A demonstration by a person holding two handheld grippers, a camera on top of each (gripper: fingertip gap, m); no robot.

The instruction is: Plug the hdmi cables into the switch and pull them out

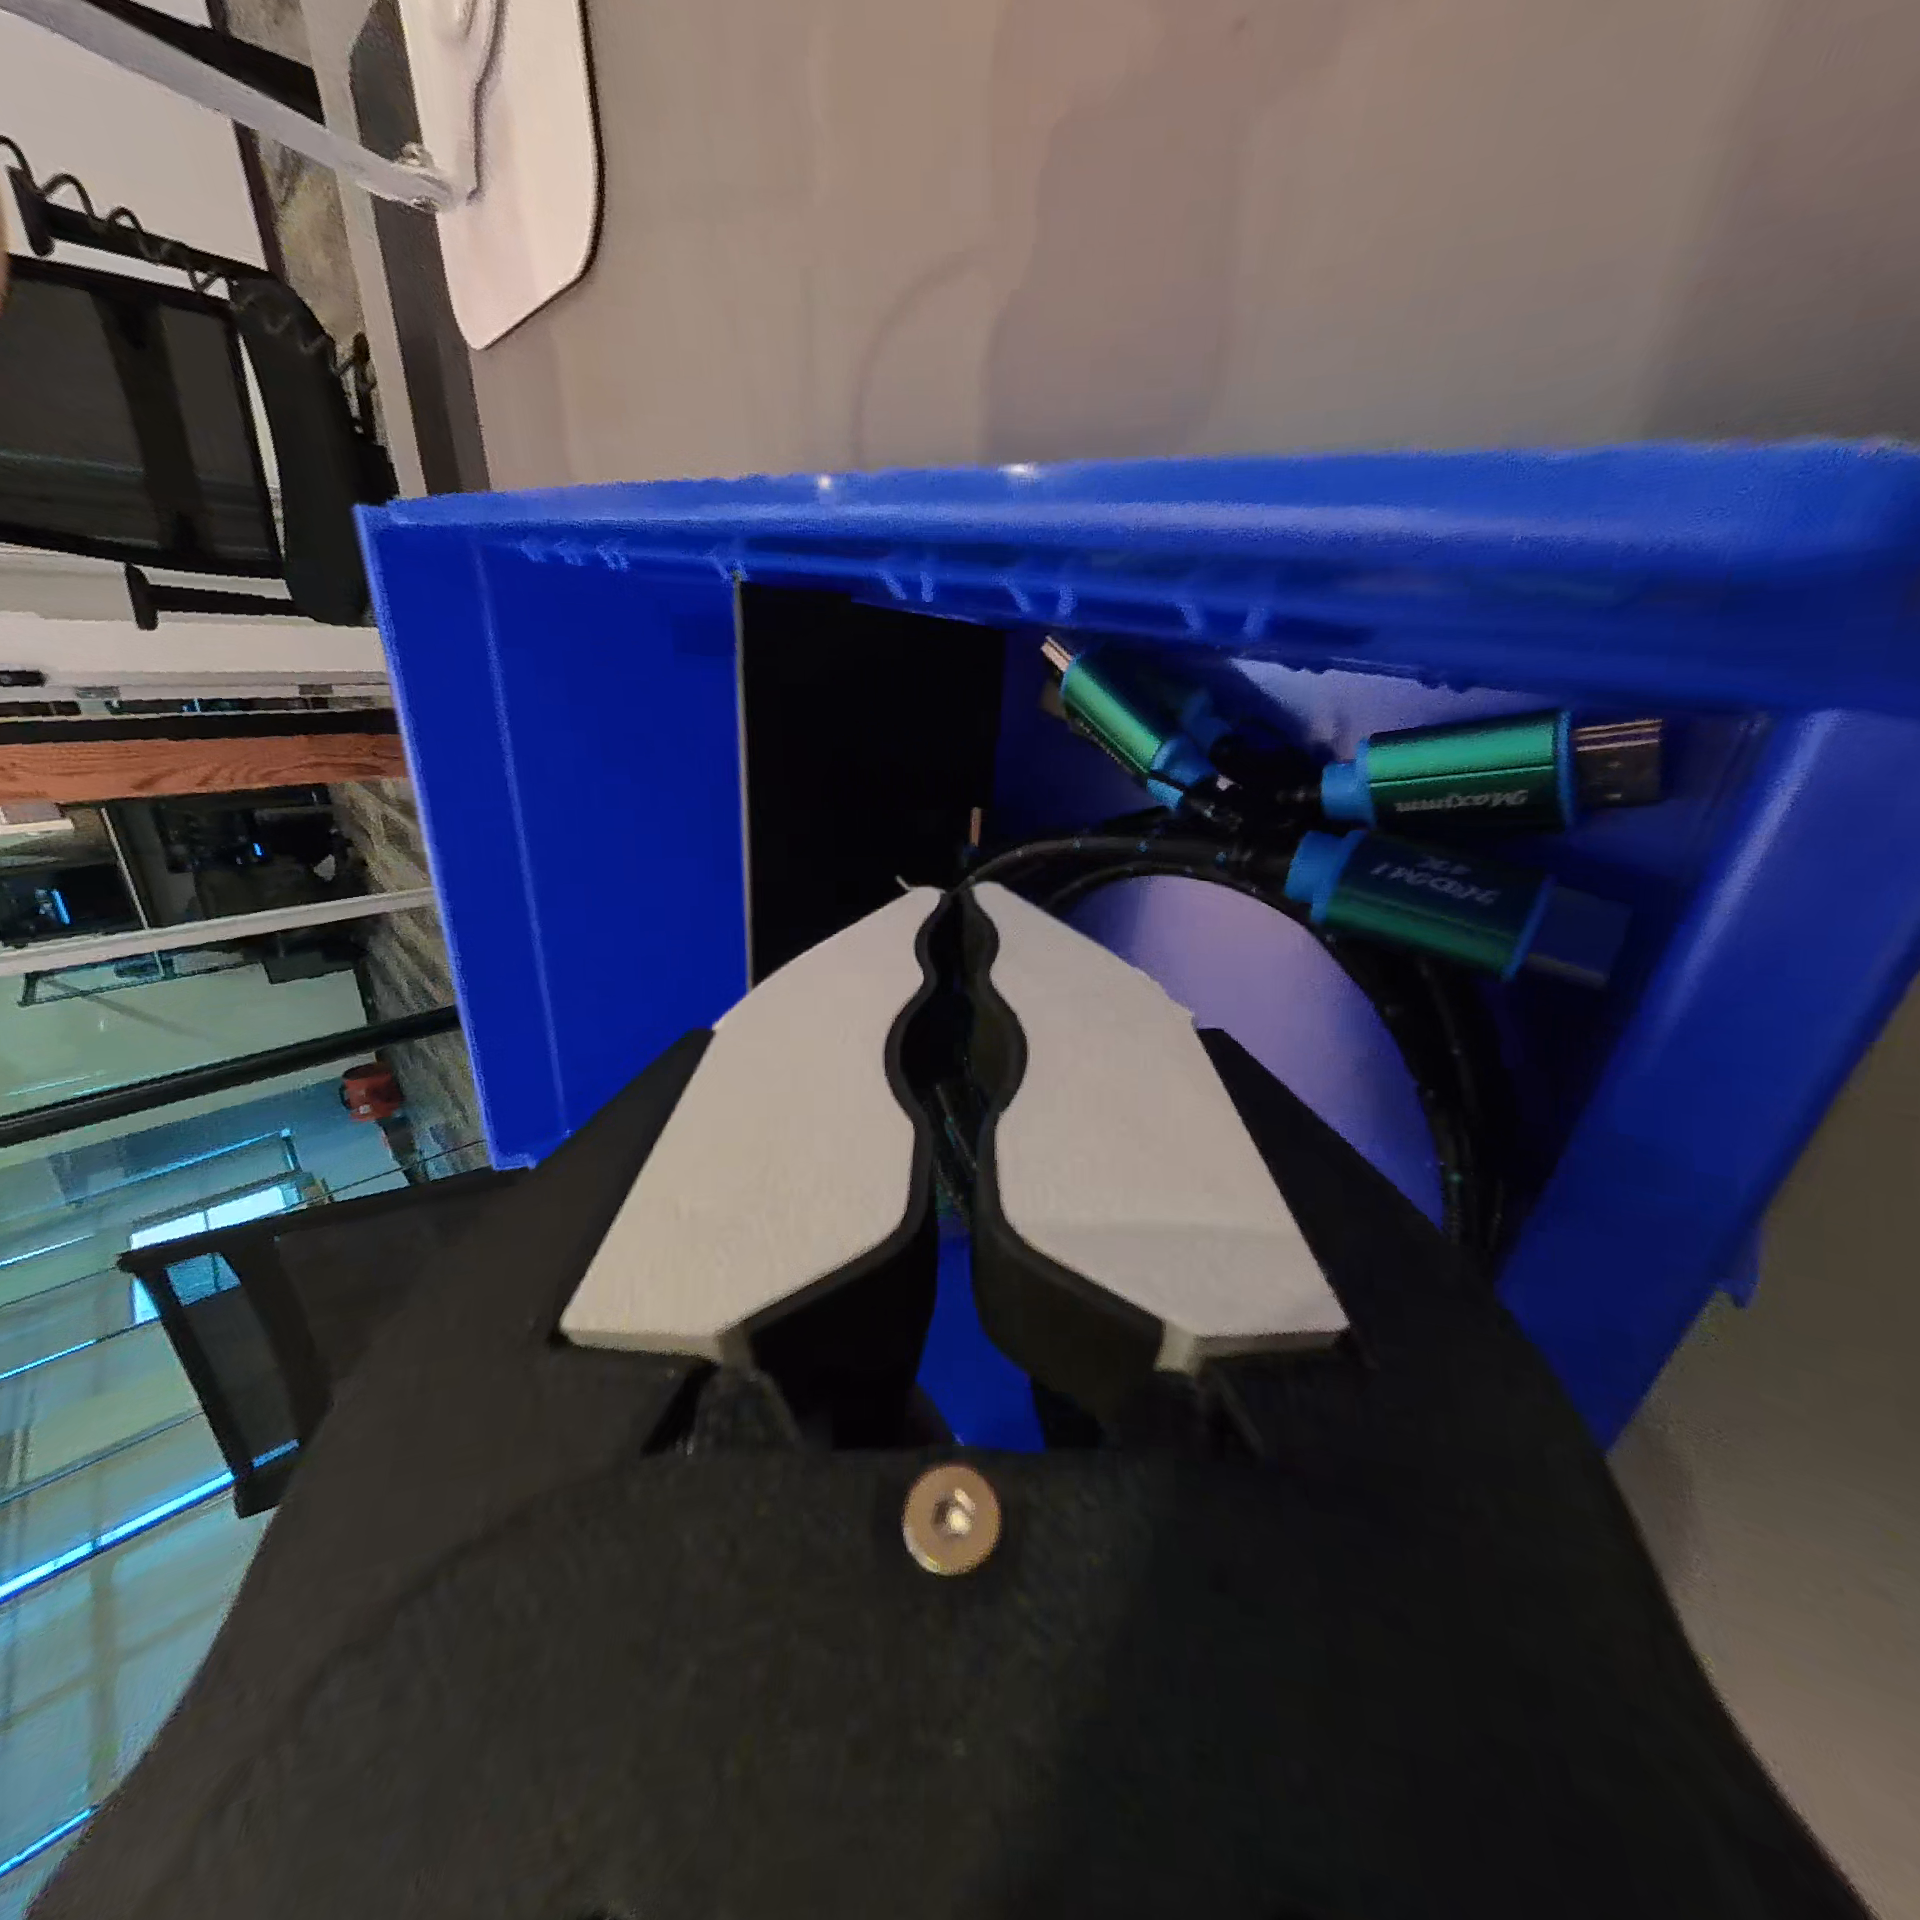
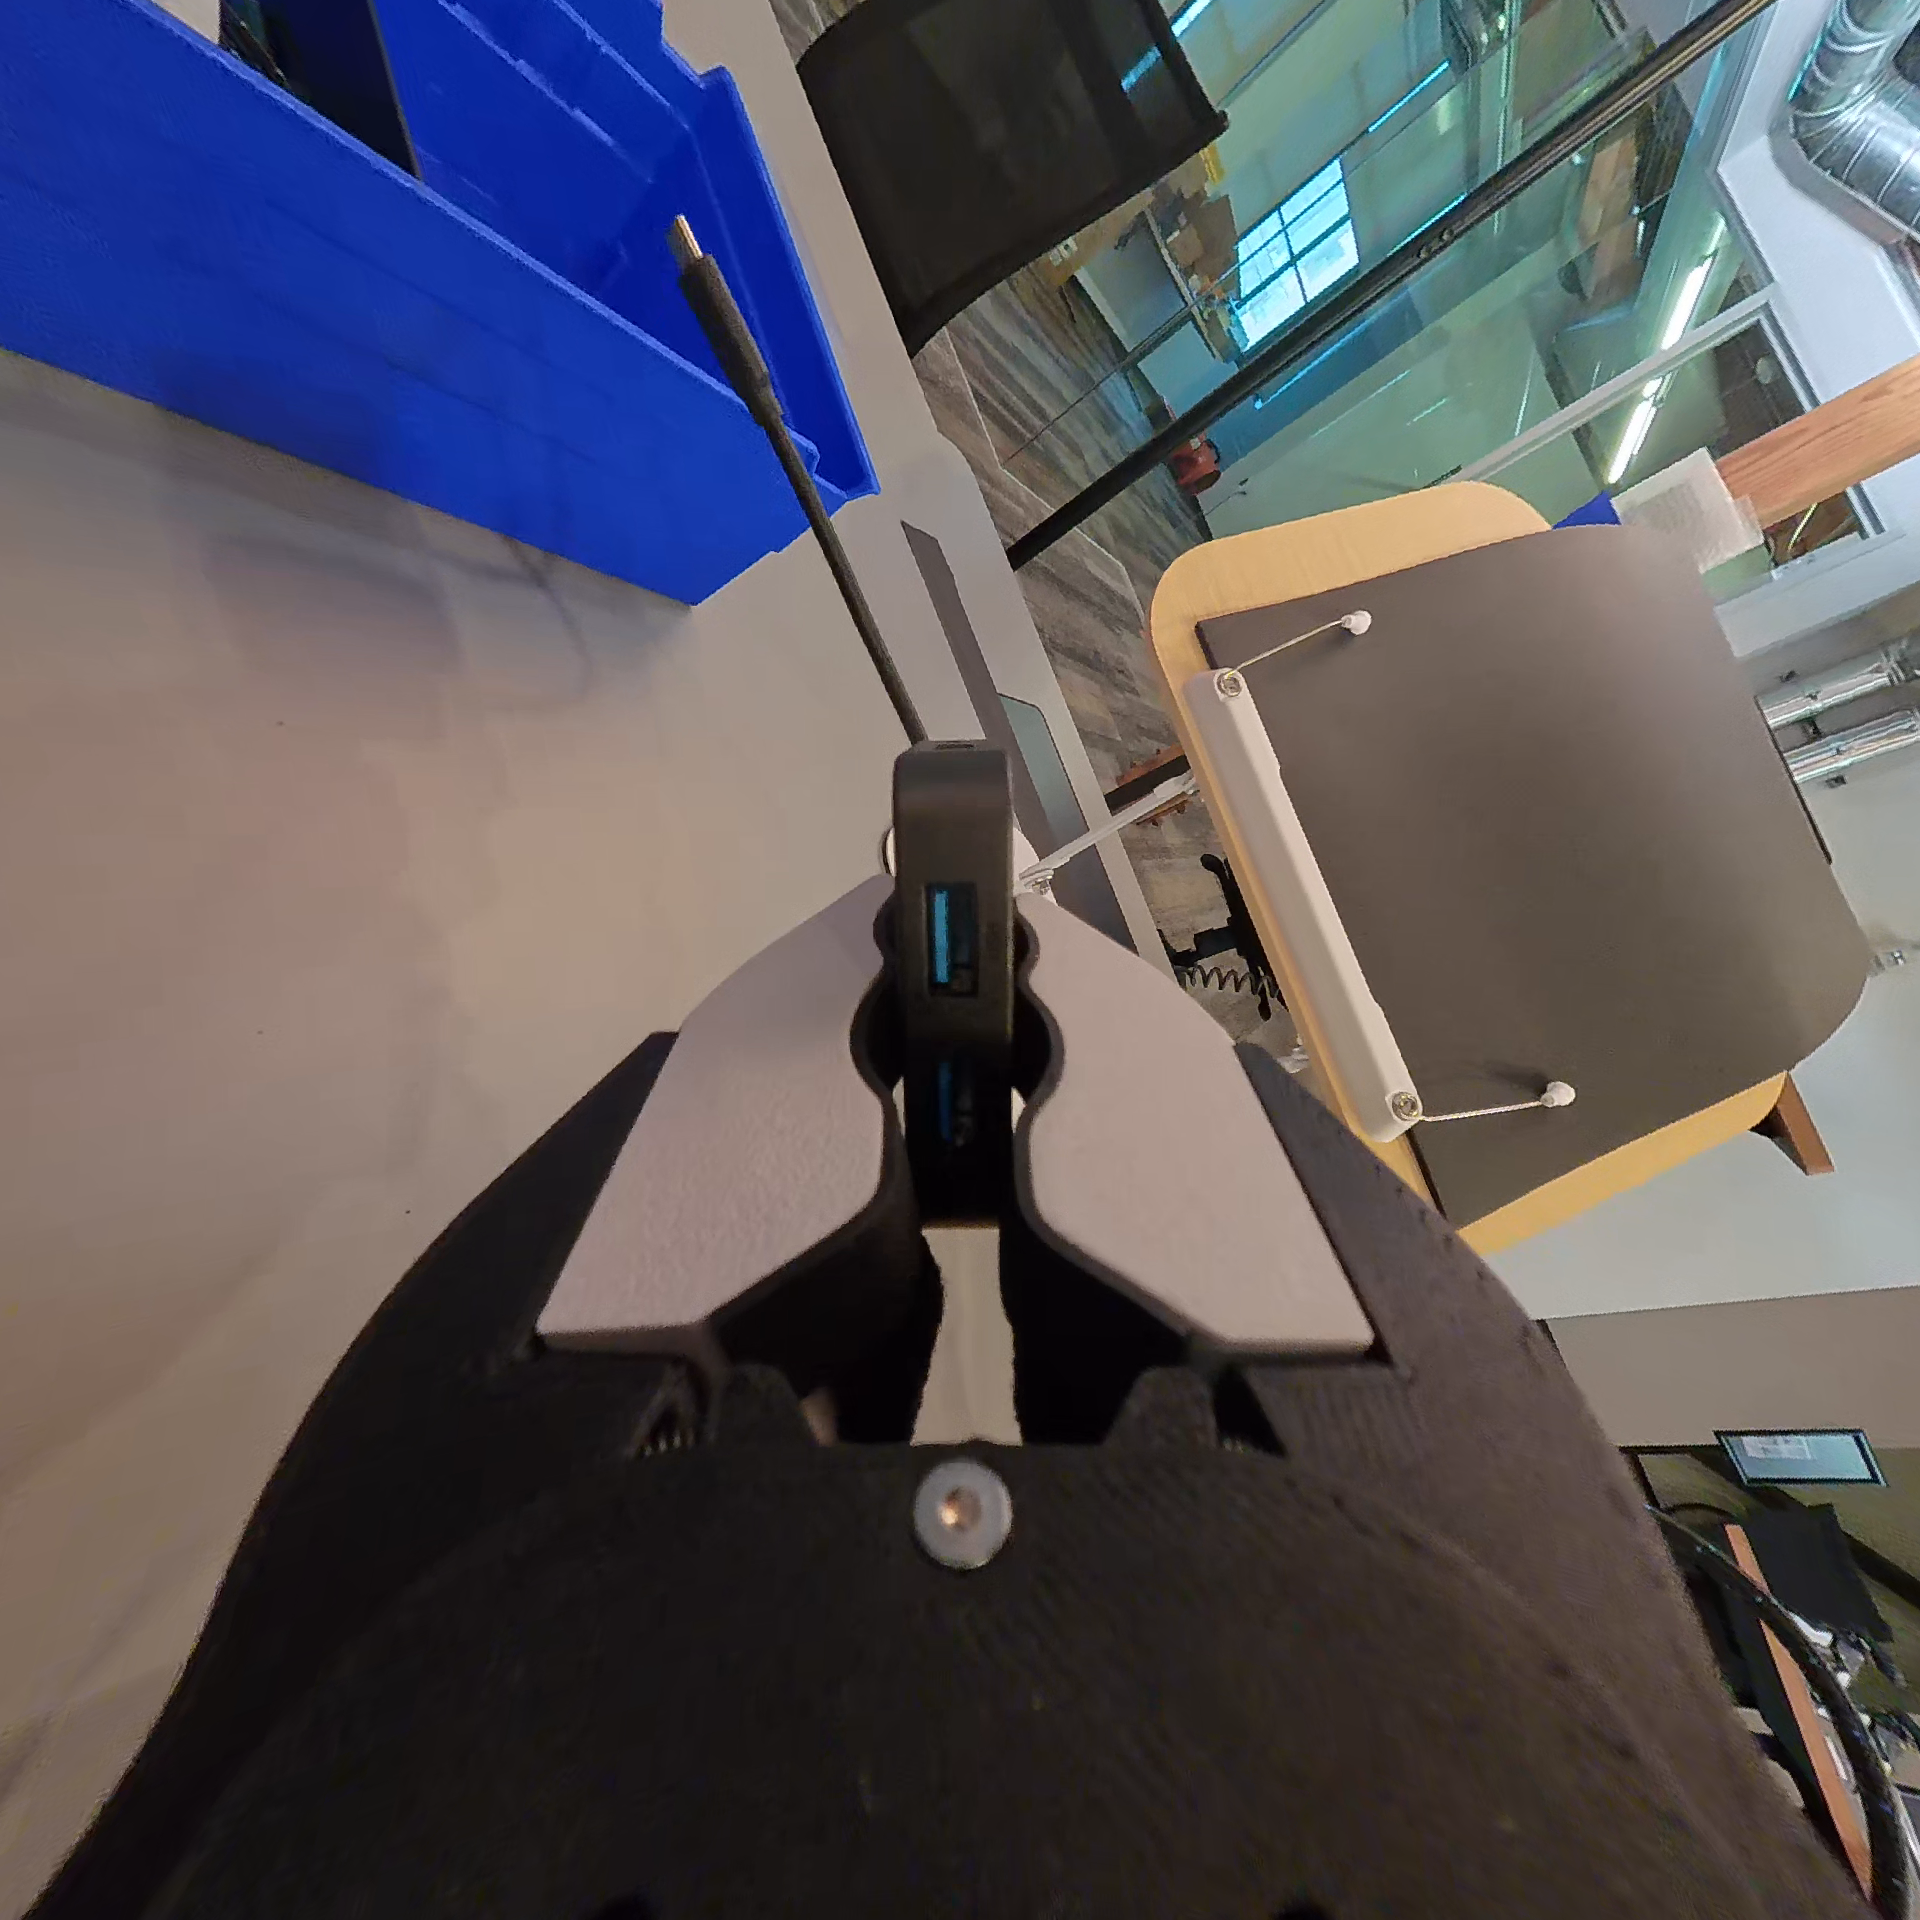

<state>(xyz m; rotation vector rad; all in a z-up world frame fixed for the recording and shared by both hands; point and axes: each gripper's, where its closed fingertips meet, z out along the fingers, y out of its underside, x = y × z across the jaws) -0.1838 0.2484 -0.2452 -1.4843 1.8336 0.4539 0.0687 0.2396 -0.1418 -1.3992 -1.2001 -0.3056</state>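
In the left wrist view my left gripper (image 1: 951,902) is shut on a black braided HDMI cable (image 1: 1122,868) inside a blue bin (image 1: 1143,540). The cable shows in the gap between the fingers and runs off to the right. Three green and blue HDMI plugs (image 1: 1475,774) lie at the bin's right side. In the right wrist view my right gripper (image 2: 951,894) is shut on the black switch (image 2: 951,821), held on edge with its blue ports facing me. The switch's own thin black lead (image 2: 800,468) sticks forward, ending in a small metal plug.
A black box (image 1: 873,769) stands in the bin's left part, and a pale rounded object (image 1: 1247,997) lies under the cables. The bin (image 2: 312,291) sits on a light grey table (image 2: 364,779). A chair (image 2: 1558,883) stands beyond the table edge at right. Tip to tip, the grippers are about 25 cm apart.
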